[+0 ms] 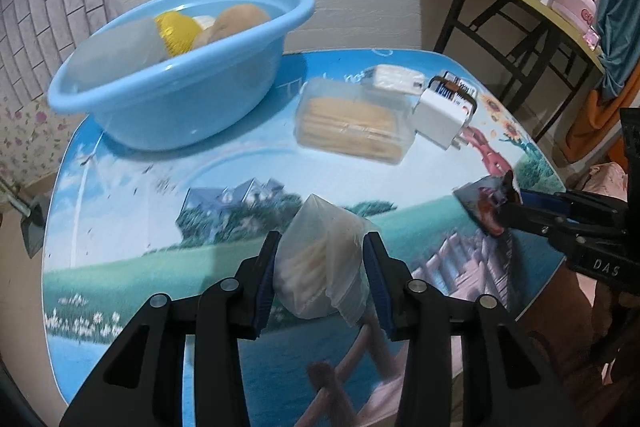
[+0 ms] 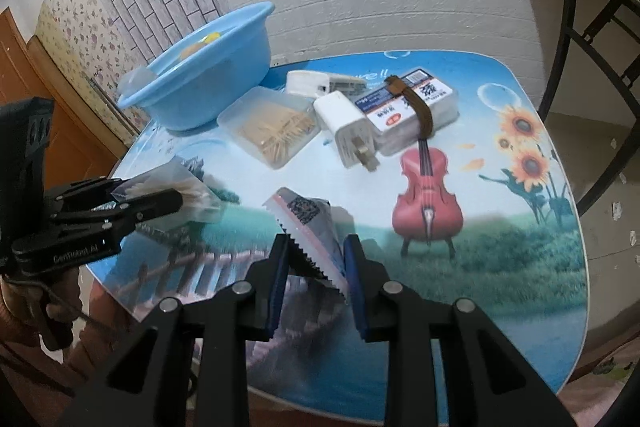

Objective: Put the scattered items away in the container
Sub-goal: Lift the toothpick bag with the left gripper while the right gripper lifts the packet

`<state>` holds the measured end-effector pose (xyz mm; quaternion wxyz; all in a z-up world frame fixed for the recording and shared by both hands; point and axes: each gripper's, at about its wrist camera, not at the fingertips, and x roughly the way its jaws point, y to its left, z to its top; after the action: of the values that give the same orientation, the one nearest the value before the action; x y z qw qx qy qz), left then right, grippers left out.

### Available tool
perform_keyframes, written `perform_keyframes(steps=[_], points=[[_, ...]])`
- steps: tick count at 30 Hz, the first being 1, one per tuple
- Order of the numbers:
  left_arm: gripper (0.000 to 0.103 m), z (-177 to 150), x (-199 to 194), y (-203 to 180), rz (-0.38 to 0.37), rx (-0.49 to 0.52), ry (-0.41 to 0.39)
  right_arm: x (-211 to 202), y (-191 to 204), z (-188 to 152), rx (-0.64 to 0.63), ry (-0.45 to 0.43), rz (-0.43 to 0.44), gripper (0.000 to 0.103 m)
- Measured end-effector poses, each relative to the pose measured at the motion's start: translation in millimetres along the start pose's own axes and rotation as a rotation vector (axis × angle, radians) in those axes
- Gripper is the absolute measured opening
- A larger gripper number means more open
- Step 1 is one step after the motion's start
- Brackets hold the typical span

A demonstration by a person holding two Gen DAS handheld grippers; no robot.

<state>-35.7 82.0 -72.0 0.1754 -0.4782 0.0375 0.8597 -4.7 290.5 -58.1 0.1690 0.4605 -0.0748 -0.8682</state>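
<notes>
At the far left of the table (image 1: 132, 187), which has a printed landscape top, stands the blue basin (image 1: 180, 75). It already holds a clear bottle with a yellow cap (image 1: 176, 31) and some tan, rounded things too blurred to name.

Near the front edge, the left hand-held gripper (image 1: 320, 267) is clamped on a clear plastic bag (image 1: 320, 259) of what look like cotton swabs; both blue pads press its sides, and the bag is lifted a little off the table, though blur makes that hard to be sure of.

Right of the basin and just beside it lies a clear lidded box of toothpicks (image 1: 352, 123). Touching its right end is a white plug adapter (image 1: 440, 111), prongs toward the camera. Behind them sit a small white case (image 1: 396, 77) and a labelled pack bound by a brown band (image 2: 416, 103), the adapter leaning against that pack.

Furthest right, the right hand-held gripper (image 2: 316, 255) is closed narrowly on a foil sachet with a zigzag edge (image 2: 312, 231), held near the front of the table, well apart from the basin.
</notes>
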Motion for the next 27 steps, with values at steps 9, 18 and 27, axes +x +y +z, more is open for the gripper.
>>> perform_keyframes(steps=[9, 18, 27], points=[[0.051, -5.1, 0.7, 4.3, 0.034, 0.023, 0.022, 4.9, 4.6, 2.8, -0.012, 0.011, -0.021, 0.042], [0.054, -7.1, 12.9, 2.0, 0.042, 0.044, 0.038, 18.4, 10.8, 5.8, -0.031, 0.039, -0.042, 0.044], [0.043, -7.9, 13.4, -9.0, 0.069, 0.086, 0.015, 17.7, 14.9, 4.9, -0.066, 0.017, -0.067, 0.029]])
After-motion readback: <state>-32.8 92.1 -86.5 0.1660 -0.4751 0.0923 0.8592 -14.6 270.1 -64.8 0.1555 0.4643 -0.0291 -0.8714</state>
